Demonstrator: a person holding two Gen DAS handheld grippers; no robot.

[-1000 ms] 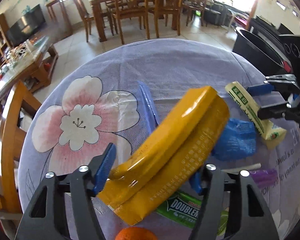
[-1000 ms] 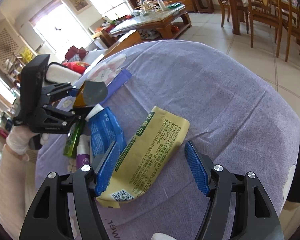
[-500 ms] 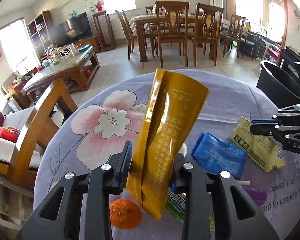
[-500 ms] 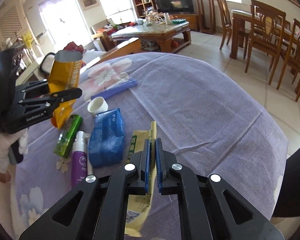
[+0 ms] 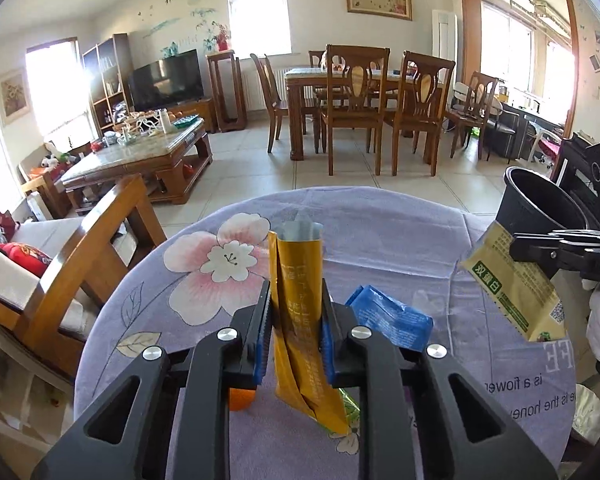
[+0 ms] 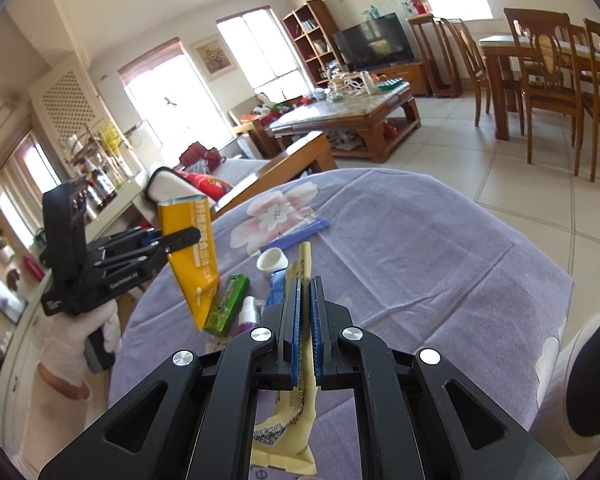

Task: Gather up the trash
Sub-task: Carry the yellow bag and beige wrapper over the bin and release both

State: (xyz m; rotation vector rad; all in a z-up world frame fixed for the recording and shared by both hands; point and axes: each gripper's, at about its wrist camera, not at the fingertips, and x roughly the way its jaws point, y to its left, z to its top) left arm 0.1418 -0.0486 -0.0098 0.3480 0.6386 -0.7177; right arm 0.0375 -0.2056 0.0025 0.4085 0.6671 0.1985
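Observation:
My left gripper (image 5: 296, 312) is shut on an orange-yellow foil packet (image 5: 300, 300) and holds it upright above the purple tablecloth (image 5: 380, 240); it also shows in the right wrist view (image 6: 190, 256). My right gripper (image 6: 306, 292) is shut on a pale yellow wrapper (image 6: 296, 420), lifted off the table; in the left wrist view the wrapper (image 5: 512, 284) hangs at the right. A black bin (image 5: 540, 204) stands beyond the table's right edge.
On the table lie a blue packet (image 5: 388, 316), a green gum pack (image 6: 226, 304), a purple-capped bottle (image 6: 246, 316), a white cup (image 6: 272, 260), a blue strip (image 6: 296, 234) and an orange (image 5: 240, 398). A wooden chair (image 5: 88, 264) stands at the left.
Both grippers have risen with their packets. The orange-yellow packet now stands more upright, and the pale yellow wrapper has come off the table.

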